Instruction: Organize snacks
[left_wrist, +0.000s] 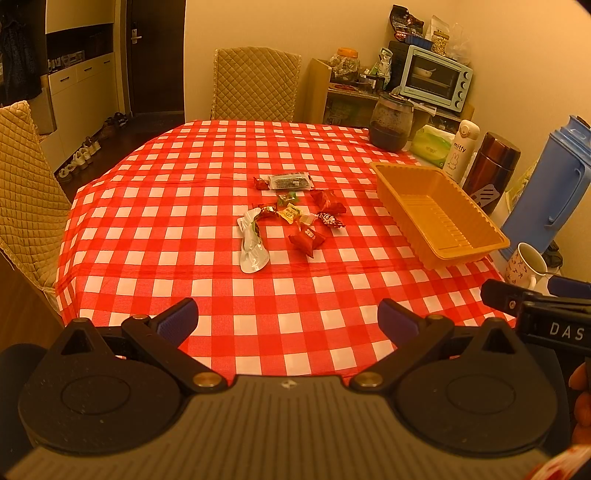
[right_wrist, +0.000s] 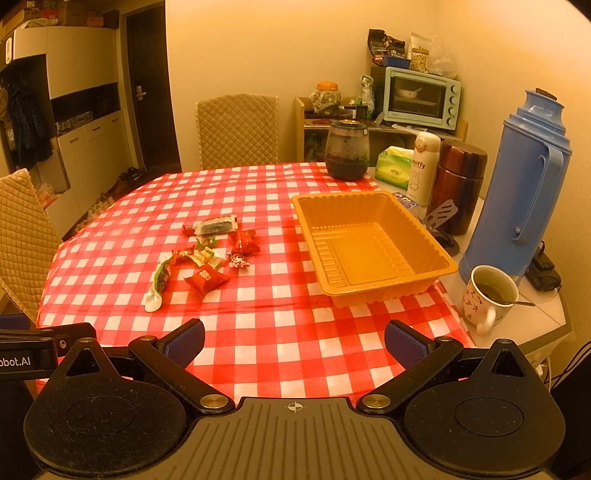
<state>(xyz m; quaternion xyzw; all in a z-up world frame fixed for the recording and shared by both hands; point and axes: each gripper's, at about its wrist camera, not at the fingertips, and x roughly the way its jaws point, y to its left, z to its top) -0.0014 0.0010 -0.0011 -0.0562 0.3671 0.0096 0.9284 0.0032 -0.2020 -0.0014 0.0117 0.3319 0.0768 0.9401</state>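
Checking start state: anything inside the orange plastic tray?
Nothing: the orange plastic tray shows only its bare ribbed floor. The wrapped snacks lie on the checked tablecloth beside it. Under the tray is hidden.

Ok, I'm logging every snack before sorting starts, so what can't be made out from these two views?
- Small candies in the snack pile: too small in both views to read wrappers or count surely.
- Long white pouch: its label is blurred in the right wrist view, glare-washed in the left.
- Right gripper: cut off by the left wrist view's edge.
- Orange tray: its near inner wall is hidden by its own rim.
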